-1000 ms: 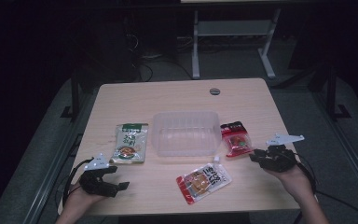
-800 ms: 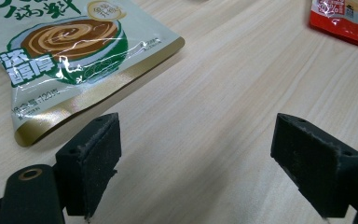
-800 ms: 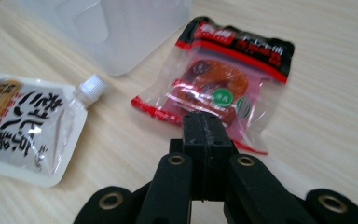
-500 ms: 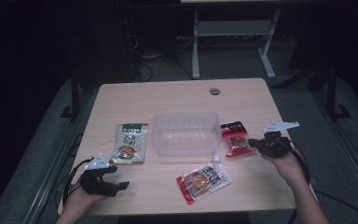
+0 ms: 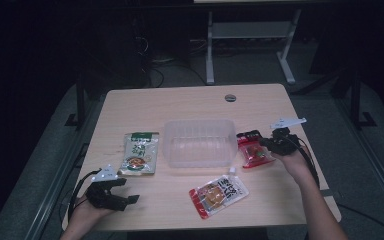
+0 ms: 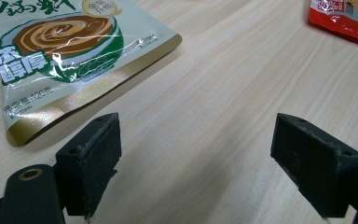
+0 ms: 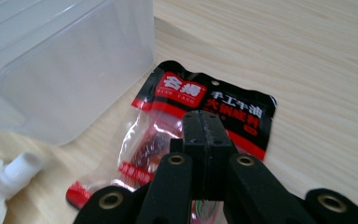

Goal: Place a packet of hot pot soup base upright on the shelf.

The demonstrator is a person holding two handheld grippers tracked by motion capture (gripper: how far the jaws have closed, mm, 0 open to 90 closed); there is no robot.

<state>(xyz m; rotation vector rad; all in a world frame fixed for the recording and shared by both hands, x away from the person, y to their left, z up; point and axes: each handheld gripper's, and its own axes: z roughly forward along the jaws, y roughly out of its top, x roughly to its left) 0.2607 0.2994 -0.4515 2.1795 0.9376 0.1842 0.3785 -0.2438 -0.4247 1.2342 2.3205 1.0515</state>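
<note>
**Two grippers, three pouches, one clear tub at centre table**

Far left of the clear plastic tub (image 5: 198,142), near the table's (image 5: 180,102) front edge, the left gripper (image 5: 122,195) sits low over bare wood, held in the person's left hand (image 5: 87,212). In the left gripper view its jaws stand wide apart with nothing between them, only wood grain beneath, and the gold-edged bottom of the green soup pouch (image 6: 56,51) lies just beyond the left jaw.

Moving in, that green pouch (image 5: 139,153) lies flat just to the left of the tub, close beside its wall but apart from it. The tub itself stands upright at mid-table, open at the top.

In front of the tub, slightly to its right, there's an orange spouted pouch (image 5: 219,194), lying tilted with its white cap (image 7: 16,170) pointing up toward the tub's near corner.

Right of the tub now: the red-and-black snack pouch (image 5: 252,149) lies flat just beside the tub's right wall. The right gripper (image 5: 266,143) is over its right part, carried by the right hand (image 5: 292,159). In the right gripper view (image 7: 204,122) the jaws are pressed together, pads touching, tips above the red pouch (image 7: 177,116); nothing can be seen between them.

Behind the tub, toward the table's far edge, a small grey round cap (image 5: 230,97) sits in the tabletop.
</note>
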